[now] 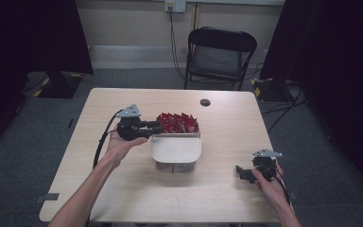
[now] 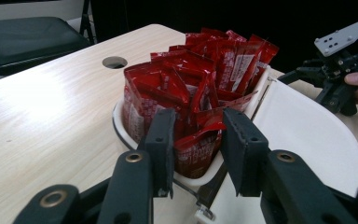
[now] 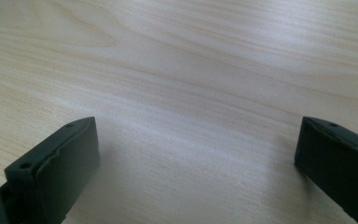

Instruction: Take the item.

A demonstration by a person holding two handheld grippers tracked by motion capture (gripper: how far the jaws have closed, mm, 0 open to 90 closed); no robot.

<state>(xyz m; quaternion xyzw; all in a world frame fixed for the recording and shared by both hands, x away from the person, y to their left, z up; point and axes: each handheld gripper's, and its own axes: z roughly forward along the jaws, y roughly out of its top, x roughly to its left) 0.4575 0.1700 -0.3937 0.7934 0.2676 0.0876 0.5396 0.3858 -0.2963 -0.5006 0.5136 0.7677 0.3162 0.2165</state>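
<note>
We read the red packets (image 2: pixel 191 88) as barely started on: they stand packed in the far compartment of the white container (image 1: pixel 176 150) at the desk's (image 1: pixel 123 189) middle, and none lies outside it. Our left tongs (image 2: pixel 196 151) straddle the nearest packet (image 2: pixel 196 154), jaws apart, apparently not yet clamped. The near compartment is covered by its white lid. Our right tongs (image 1: pixel 244 173) wait wide open above bare wood near the desk's right front corner.

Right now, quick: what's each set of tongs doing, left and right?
Left tongs: jaws part open around a red packet in the tub; grip not settled.
Right tongs: wide open, empty, over bare table.
</note>
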